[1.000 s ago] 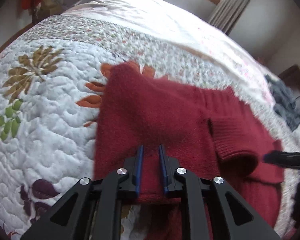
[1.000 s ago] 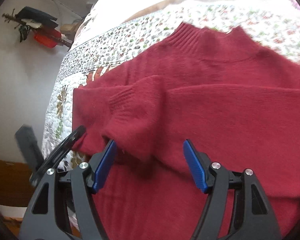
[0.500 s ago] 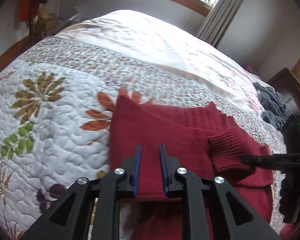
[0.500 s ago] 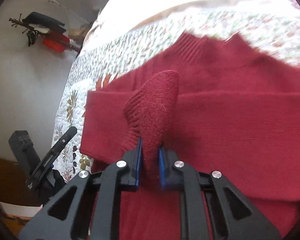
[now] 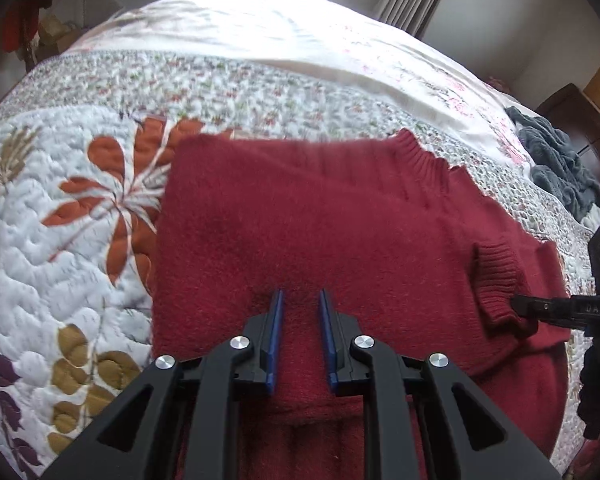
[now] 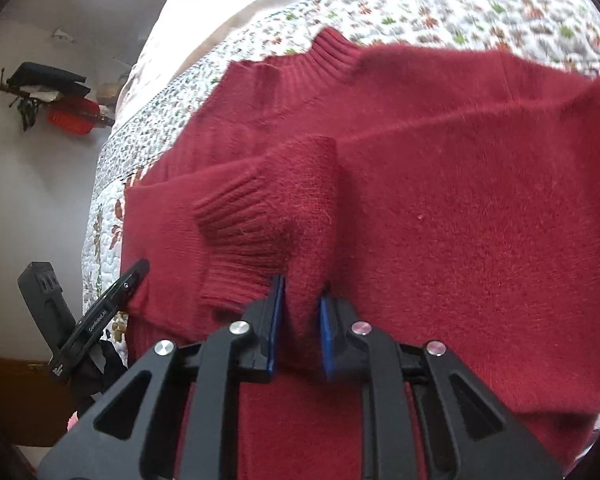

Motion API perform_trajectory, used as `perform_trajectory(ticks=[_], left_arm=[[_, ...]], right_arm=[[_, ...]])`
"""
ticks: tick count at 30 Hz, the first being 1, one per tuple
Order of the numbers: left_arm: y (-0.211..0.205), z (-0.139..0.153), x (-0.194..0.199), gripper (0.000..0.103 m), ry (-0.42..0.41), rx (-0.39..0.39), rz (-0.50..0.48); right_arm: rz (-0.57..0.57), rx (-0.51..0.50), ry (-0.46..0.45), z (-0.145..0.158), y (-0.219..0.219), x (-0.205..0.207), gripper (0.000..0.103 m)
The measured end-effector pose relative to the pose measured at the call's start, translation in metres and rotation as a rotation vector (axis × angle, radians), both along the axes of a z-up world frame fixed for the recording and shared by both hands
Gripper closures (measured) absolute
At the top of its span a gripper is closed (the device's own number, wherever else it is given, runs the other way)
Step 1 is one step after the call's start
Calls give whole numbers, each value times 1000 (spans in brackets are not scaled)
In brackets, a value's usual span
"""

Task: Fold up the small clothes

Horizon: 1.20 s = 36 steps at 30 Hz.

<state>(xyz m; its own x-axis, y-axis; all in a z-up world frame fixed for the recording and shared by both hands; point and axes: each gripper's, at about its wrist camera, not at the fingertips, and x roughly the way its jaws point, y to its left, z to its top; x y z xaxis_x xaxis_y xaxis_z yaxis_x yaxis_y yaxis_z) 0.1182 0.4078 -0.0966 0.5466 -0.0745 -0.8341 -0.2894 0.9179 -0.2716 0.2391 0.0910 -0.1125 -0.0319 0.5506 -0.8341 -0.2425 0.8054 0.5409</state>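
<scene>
A: Sweater (image 5: 340, 232) lies flat on the quilt (image 5: 60, 240) with its collar at the far edge, and both grippers are down on the near part of it. What could spoil the fold?

B: The knit is thick and fuzzy, and I'd guess it drags. If either pinch pulls unevenly, the whole body could slide on the quilt and the edges would go crooked.

A: And the sleeve (image 6: 260, 216)?

B: It crosses the body with its ribbed cuff bunched up. The right gripper (image 6: 300, 308) has its jaws closed to a narrow gap on a ridge of that sleeve just behind the cuff. A small bite like that could slip out mid-lift, and the sleeve would flop back in a lump.

A: The left one?

B: The left gripper (image 5: 299, 312) sits on the folded layer near its near edge, jaws close together with red knit between them. I cannot tell whether it truly grips.
</scene>
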Motion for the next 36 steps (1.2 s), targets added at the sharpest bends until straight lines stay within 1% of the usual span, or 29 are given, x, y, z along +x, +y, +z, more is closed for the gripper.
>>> perform_trajectory(ticks=[3,5,6,7,9,11,12,14,15,16,17,19,20,22,23,24,26,28,31,33,34,36], left_arm=[[-1,-2,0,85,1,8,-9],[-1,1,-1,85,2,8,-9],[-1,4,-2,85,-1,7,-9],[-2,11,-3,85,-13,11,-10],[-5,23,-6,83,-49,15,-20],[-8,32,-6,79,-68,10,-31],[-11,34,-4,77,-70,2,-39],[-16,33,3,77,-58,-18,-52],[-18,32,5,77,-52,-20,-51],[-19,28,9,77,-42,-20,-52],[-19,25,11,77,-32,-20,-54],[-19,13,17,77,6,-19,-58],[-18,8,18,77,17,-21,-55],[-15,1,19,76,19,-40,-46],[-12,-1,18,76,15,-54,-39],[-10,-2,17,76,10,-68,-35],[-10,-4,16,76,5,-66,-37],[-12,-4,16,76,3,-46,-42],[-14,-4,17,76,5,-33,-42],[-14,-4,17,76,5,-33,-41],[-14,-5,18,76,5,-32,-41],[-14,-5,18,76,6,-24,-41]], right_arm=[[6,-2,10,-3,-1,0,84],[11,-15,-8,4,-1,0,76],[14,-37,-38,12,-1,-1,75],[32,-67,-101,27,-1,-5,74],[73,-95,-197,49,5,-13,60],[148,-92,-243,62,19,-21,54],[184,-95,-250,64,28,-25,53],[261,-116,-254,60,51,-33,51],[284,-129,-256,57,57,-34,48],[314,-161,-264,50,67,-37,46],[330,-194,-274,44,74,-39,42],[353,-256,-297,31,85,-41,41],[357,-277,-302,26,88,-41,43],[345,-289,-312,22,85,-39,54],[331,-294,-322,23,80,-37,73],[314,-299,-327,24,74,-35,88],[236,-220,-277,29,54,-24,91],[131,-132,-213,32,26,-15,92],[4,-52,-160,36,-14,-9,92],[-72,-29,-131,36,-41,-6,92],[-108,-33,-120,35,-55,-5,92],[-146,-44,-88,28,-79,-5,89]])
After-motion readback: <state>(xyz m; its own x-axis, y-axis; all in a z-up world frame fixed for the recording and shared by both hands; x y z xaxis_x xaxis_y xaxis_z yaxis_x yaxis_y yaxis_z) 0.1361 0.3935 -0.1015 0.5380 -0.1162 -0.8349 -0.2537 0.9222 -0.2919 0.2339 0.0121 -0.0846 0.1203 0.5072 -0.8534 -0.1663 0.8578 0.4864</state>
